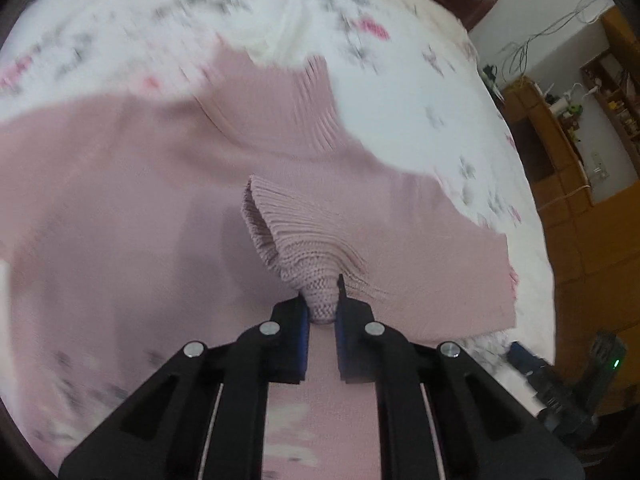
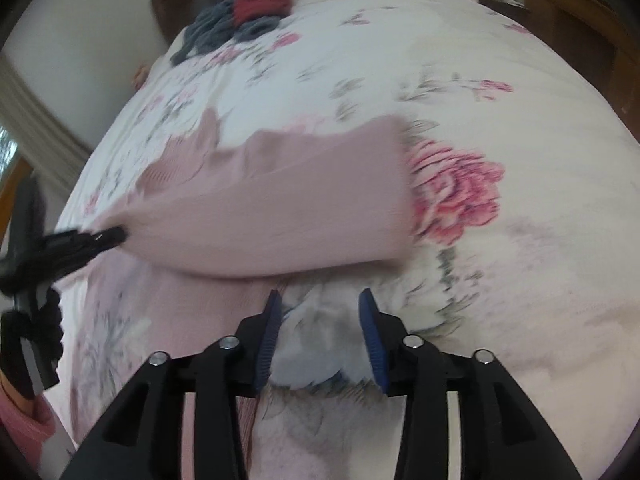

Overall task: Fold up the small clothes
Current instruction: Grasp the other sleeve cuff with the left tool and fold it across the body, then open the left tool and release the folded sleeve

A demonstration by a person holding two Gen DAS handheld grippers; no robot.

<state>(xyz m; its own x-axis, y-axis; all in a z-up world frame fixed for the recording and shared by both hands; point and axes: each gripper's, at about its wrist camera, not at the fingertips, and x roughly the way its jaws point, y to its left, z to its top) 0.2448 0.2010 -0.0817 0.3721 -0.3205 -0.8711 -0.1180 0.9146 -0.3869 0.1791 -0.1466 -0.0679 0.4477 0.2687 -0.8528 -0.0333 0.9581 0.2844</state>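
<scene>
White floral-print bedspread (image 1: 420, 92) fills both views. The pink ribbed-knit sweater (image 1: 120, 200) lies spread on it, collar pointing away from me in the left wrist view. A heap of grey and red clothes (image 2: 240, 16) sits well apart at the far end.

Left gripper (image 1: 322, 312) is clamped tight on the ribbed knit cuff (image 1: 288, 232) of one sleeve, which is bunched into a cone over the sweater body. Right gripper (image 2: 318, 332) is spread wide with nothing in it, over bare bedspread just beside the sweater's near edge.

Risks as I see them:
- Only a thin pinch of knit sits between the left pads; a quick pull could slip it out.
- Nothing pins the body, so dragging the sleeve could shift or wrinkle the whole sweater.
- Both views are motion-blurred, so I could misjudge where the sleeve lands.
</scene>
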